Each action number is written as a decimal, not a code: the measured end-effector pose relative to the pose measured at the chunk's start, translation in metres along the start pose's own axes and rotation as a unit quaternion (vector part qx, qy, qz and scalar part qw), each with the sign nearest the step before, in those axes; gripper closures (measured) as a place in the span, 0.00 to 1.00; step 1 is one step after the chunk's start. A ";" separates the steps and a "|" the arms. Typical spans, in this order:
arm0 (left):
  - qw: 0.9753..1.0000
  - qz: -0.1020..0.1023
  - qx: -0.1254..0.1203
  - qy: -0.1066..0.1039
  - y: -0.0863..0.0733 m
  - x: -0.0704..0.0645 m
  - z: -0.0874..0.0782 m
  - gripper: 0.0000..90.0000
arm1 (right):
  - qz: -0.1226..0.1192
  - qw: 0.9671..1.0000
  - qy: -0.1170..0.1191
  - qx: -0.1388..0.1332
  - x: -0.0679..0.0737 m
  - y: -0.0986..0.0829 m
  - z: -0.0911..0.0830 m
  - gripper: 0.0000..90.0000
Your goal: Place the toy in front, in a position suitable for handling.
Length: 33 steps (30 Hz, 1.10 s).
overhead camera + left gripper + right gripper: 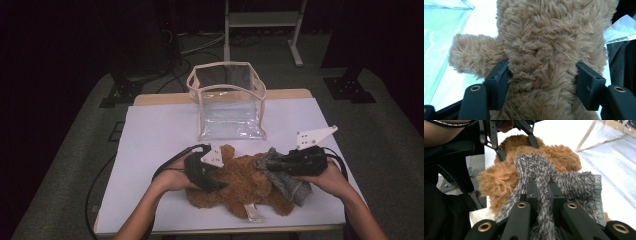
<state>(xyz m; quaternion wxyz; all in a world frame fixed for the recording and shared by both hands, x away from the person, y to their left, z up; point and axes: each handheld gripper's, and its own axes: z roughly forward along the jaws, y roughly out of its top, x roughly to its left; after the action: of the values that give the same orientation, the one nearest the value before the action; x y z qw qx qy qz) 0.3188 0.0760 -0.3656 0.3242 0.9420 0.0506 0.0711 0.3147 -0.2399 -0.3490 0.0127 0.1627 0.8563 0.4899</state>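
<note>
So there's a shaggy brown plush bear (240, 182) lying flat near the front edge of a table (150, 145) covered in smooth white sheet. Fur is long and clumpy, kinda matted in swirls up close (541, 50). A stubby rounded limb sticks out to one side in the left gripper view, and a white fabric tag (252, 212) pokes out from the bear's near edge.

The left gripper (212, 185) has its jaws spread wide around the bear's body, one blocky black pad pressed into the fur on each side, so it's clamped on the plush. The right gripper (267, 164) is pinching a grey scarf (290, 184), fuzzy knit with a silvery, bristly nap. Its jaws are squeezed nearly together with a bunched ridge of the fabric between them (541, 192). The scarf drapes over the bear's right end, touching it, and its flat end lies spread on the table.

Behind the bear, well apart from both grippers, stands a clear plastic bag (227, 102) with beige trim along its edges, boxy, upright and open on top.
</note>
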 end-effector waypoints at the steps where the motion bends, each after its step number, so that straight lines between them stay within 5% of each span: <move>1: 1.000 -0.001 0.001 0.000 0.000 0.001 0.000 0.39 | -0.003 1.000 0.000 0.000 0.000 0.002 0.001 0.91; 12: 1.000 -0.009 0.009 0.010 0.001 0.003 -0.001 0.35 | -0.017 1.000 0.012 0.022 0.000 0.014 0.024 0.91; 16: 0.999 -0.004 -0.028 -0.017 0.004 0.000 -0.005 0.35 | -0.004 0.999 0.023 0.027 0.000 0.001 0.026 0.91; 20: 0.999 0.005 -0.017 -0.030 0.004 -0.006 0.002 0.37 | 0.004 0.999 0.037 0.033 0.005 -0.012 0.029 0.91; 26: 1.000 0.016 -0.002 -0.027 0.005 -0.012 0.006 0.38 | -0.009 1.000 0.012 0.023 0.001 0.002 0.021 0.91; 33: 0.999 0.018 -0.015 -0.023 0.009 -0.013 -0.001 0.36 | -0.007 0.999 0.025 0.032 0.001 0.002 0.040 0.91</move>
<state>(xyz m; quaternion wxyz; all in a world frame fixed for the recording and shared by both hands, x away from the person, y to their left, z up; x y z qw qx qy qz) 0.3068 0.0678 -0.3609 0.3377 0.9393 0.0252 0.0556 0.3214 -0.2051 -0.3681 -0.0105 0.1450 0.8725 0.4665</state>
